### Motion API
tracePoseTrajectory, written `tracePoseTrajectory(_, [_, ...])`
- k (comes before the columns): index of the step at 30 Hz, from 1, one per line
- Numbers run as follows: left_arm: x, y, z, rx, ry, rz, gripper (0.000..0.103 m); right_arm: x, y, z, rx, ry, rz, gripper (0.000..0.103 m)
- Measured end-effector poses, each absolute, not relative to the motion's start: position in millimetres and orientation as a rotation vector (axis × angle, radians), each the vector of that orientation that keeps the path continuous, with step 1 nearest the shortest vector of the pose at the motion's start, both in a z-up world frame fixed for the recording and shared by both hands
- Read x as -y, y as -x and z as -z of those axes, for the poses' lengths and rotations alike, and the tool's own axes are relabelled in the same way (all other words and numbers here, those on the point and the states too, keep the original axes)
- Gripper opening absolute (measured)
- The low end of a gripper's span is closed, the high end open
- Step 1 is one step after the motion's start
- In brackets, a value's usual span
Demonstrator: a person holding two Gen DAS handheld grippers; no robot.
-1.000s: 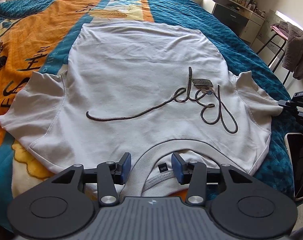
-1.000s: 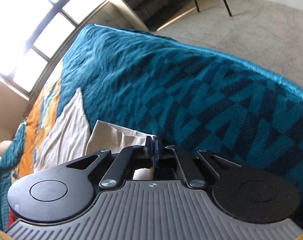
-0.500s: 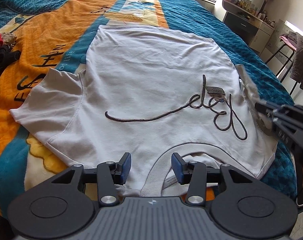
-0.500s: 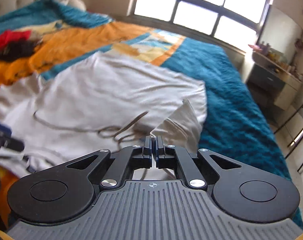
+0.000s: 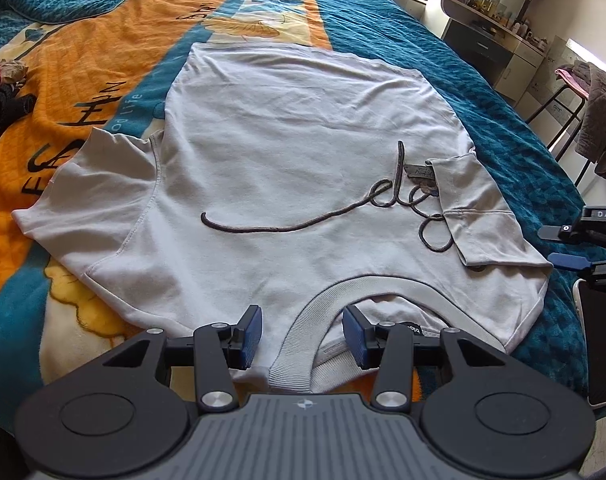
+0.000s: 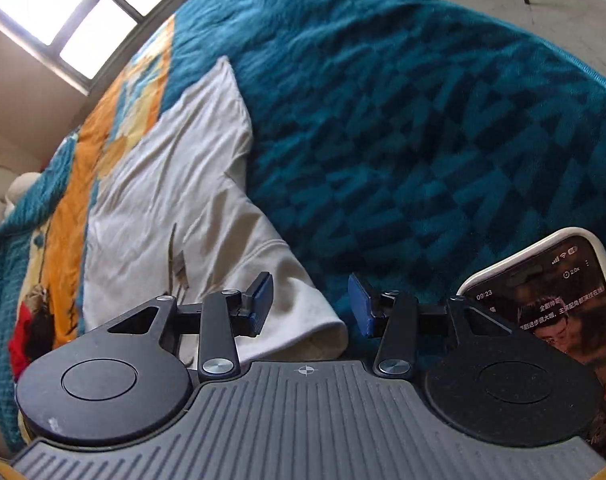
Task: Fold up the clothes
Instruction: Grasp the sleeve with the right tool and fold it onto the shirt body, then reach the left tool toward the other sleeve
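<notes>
A white T-shirt (image 5: 295, 152) with dark script lettering lies flat on the bed, collar (image 5: 367, 292) nearest me. Its right sleeve (image 5: 479, 208) is folded inward over the lettering; the left sleeve (image 5: 95, 184) lies spread out. My left gripper (image 5: 302, 334) is open and empty, its jaws on either side of the collar's left part. My right gripper (image 6: 310, 306) is open and empty just off the shirt's right shoulder (image 6: 295, 312); it also shows in the left wrist view (image 5: 567, 248) at the bed's right edge.
The bed has a teal, orange and cream blanket (image 5: 83, 92). A phone (image 6: 559, 312) with a lit screen lies at the bed's right edge. Dark and red clothes (image 5: 3, 96) lie at the far left. A dresser (image 5: 491, 40) and a chair with clothes (image 5: 591, 120) stand right.
My right gripper carried the right sleeve inward over the shirt, let it go and opened, then drew back to the bed's right edge. My left gripper stayed open at the collar.
</notes>
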State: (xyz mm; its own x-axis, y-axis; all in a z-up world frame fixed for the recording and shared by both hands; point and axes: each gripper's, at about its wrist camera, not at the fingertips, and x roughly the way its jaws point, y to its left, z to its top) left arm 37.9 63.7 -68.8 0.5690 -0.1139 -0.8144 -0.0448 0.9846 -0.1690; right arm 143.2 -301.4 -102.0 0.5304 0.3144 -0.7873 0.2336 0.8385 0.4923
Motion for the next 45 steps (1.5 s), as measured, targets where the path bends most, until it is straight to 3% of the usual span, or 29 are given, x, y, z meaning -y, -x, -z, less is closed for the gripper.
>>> tracePoseTrajectory(3, [-63,-38,69,-0.970,0.184,0.041,0.043,304,-149,121,-1.084,-0.662,-0.047,0.048])
tracePoseTrajectory(4, [-64,-38,69,-0.971,0.187,0.039,0.043,305,-149,125,-1.093,-0.697,-0.054,0.042])
tracePoseTrajectory(5, [-65,-38,70,-0.974,0.191,0.037,0.043,307,-149,129,-1.102,-0.733,-0.064,0.030])
tracePoseTrajectory(6, [-65,-38,71,-0.977,0.195,0.035,0.043,309,-147,131,-1.104,-0.775,-0.085,0.003])
tracePoseTrajectory(13, [-68,-40,75,-0.981,0.193,0.030,0.044,281,-119,105,-1.031,-0.430,0.021,0.001])
tracePoseTrajectory(15, [-69,-39,74,-0.975,0.189,0.034,0.044,272,-116,103,-1.035,-0.348,0.069,0.007])
tracePoseTrajectory(16, [-69,-38,73,-0.971,0.187,0.034,0.044,265,-112,96,-1.008,-0.303,0.103,0.020])
tracePoseTrajectory(17, [-69,-38,73,-0.970,0.186,0.033,0.044,259,-108,89,-0.974,-0.270,0.130,0.023])
tracePoseTrajectory(20, [-69,-38,73,-0.970,0.186,0.029,0.044,234,-104,74,-0.892,-0.214,0.057,0.024])
tracePoseTrajectory(26, [-73,-32,69,-0.956,0.167,0.018,0.044,178,-125,94,-1.010,-0.126,-0.069,0.024])
tracePoseTrajectory(32, [-97,-32,64,-0.939,0.210,-0.014,0.044,175,-75,80,-1.069,-0.103,-0.121,0.026])
tracePoseTrajectory(36, [-119,-29,56,-0.897,0.290,-0.030,0.047,165,-64,58,-1.018,-0.183,-0.236,0.054])
tracePoseTrajectory(38, [-136,-24,52,-0.871,0.350,-0.052,0.054,154,-67,53,-1.003,-0.228,-0.297,0.055])
tracePoseTrajectory(40, [-161,-16,52,-0.846,0.420,-0.095,0.055,145,-70,52,-1.002,-0.272,-0.324,0.060])
tracePoseTrajectory(45, [-241,7,61,-0.764,0.701,-0.257,0.047,124,-73,58,-1.035,-0.348,-0.367,0.065])
